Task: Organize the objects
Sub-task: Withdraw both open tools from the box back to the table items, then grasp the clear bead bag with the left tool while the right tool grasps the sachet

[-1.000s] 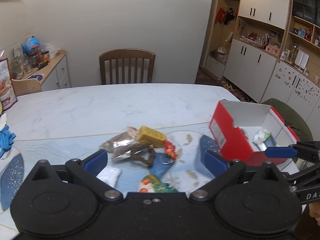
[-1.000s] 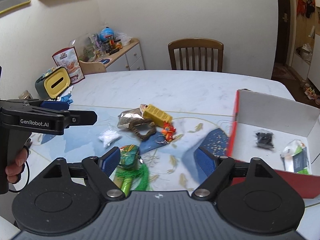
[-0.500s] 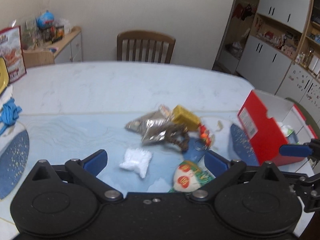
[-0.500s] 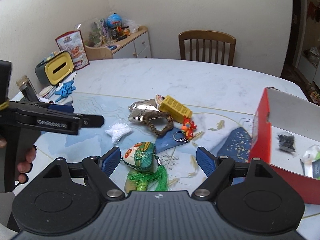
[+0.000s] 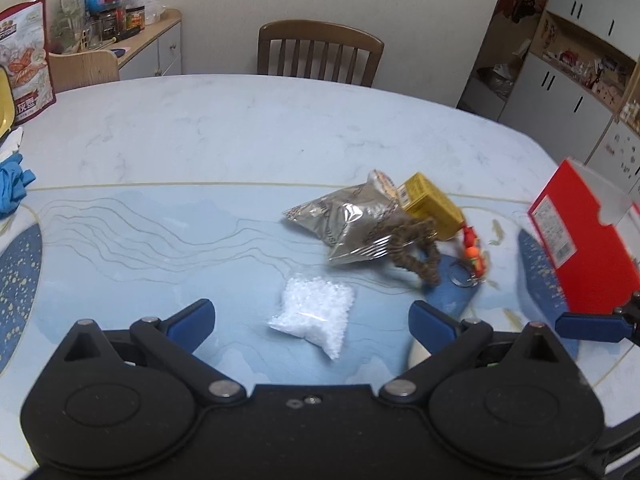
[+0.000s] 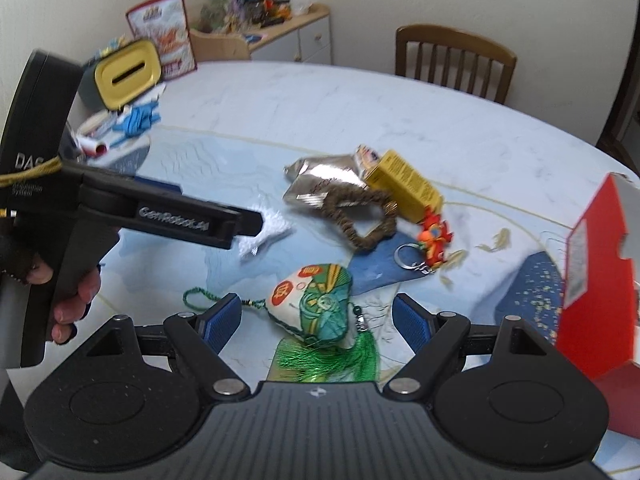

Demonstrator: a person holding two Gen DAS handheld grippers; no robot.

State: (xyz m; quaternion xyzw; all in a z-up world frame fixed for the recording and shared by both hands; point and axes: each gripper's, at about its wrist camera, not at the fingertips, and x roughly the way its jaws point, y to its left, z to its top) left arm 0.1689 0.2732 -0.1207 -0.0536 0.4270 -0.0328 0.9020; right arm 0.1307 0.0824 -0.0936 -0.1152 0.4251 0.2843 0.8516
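- One pale marbled worktop (image 5: 224,128) carries everything, with a blue patterned mat (image 6: 192,168) over its near part and a wooden chair (image 5: 320,54) at the far edge.
- One red box (image 6: 596,280) stands at the right edge of the worktop, well apart from the loose things.
- Both tongs are spread wide and hold nothing: the left tongs (image 5: 310,320) hang over the mat with a small bag of white pellets (image 5: 316,316) lying between the blue pads, and the right tongs (image 6: 318,318) hang over a green-and-white embroidered pouch (image 6: 316,306).
- One hand (image 6: 70,300) grips the handle of the left tool, seen at the left of the right wrist view.
- One silver foil packet (image 5: 352,216) lies near the middle of the mat, its right end touching a yellow carton (image 5: 430,208).
- One brown braided ring (image 6: 362,216) rests partly on the foil packet and just beside the carton.
- One green tassel (image 6: 332,356) trails from the pouch toward the camera; a green cord loop (image 6: 200,294) runs out on its left side.
- One orange-red keychain figure (image 6: 434,238) with a metal ring (image 6: 408,256) lies just right of the braided ring, below the carton.
- One heap of blue cloth (image 5: 12,186) sits at the far left of the worktop.
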